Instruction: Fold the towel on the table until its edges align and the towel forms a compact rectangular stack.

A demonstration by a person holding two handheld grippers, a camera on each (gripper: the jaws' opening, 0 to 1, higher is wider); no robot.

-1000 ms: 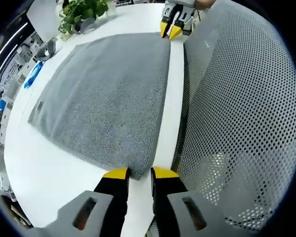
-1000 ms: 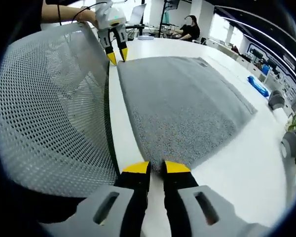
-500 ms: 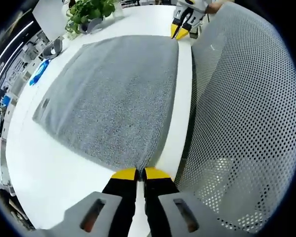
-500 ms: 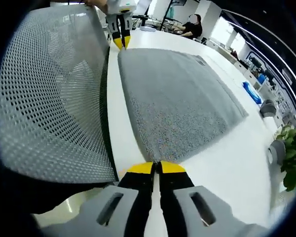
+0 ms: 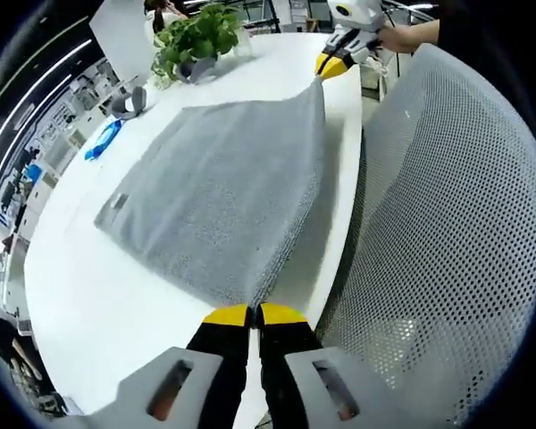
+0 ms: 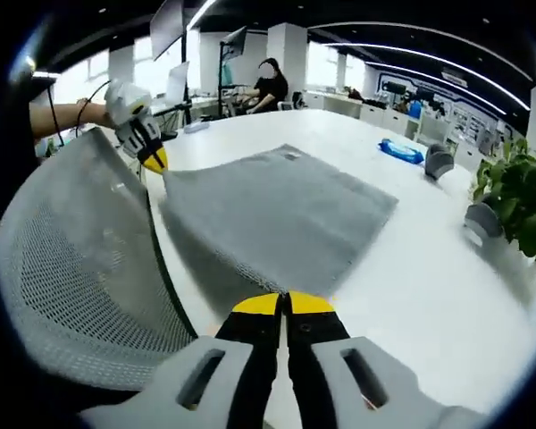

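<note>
With no fold yet made, the grey towel [image 5: 219, 192] lay spread on the white worktop [image 5: 89, 295], its chair-side edge lifted clear while the left tool [image 5: 253, 315] and right tool [image 6: 283, 304] each pinched one corner shut.

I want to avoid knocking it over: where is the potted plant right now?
In the left gripper view the potted plant stands on the table's far side beyond the towel; in the right gripper view it sits at right.
</note>
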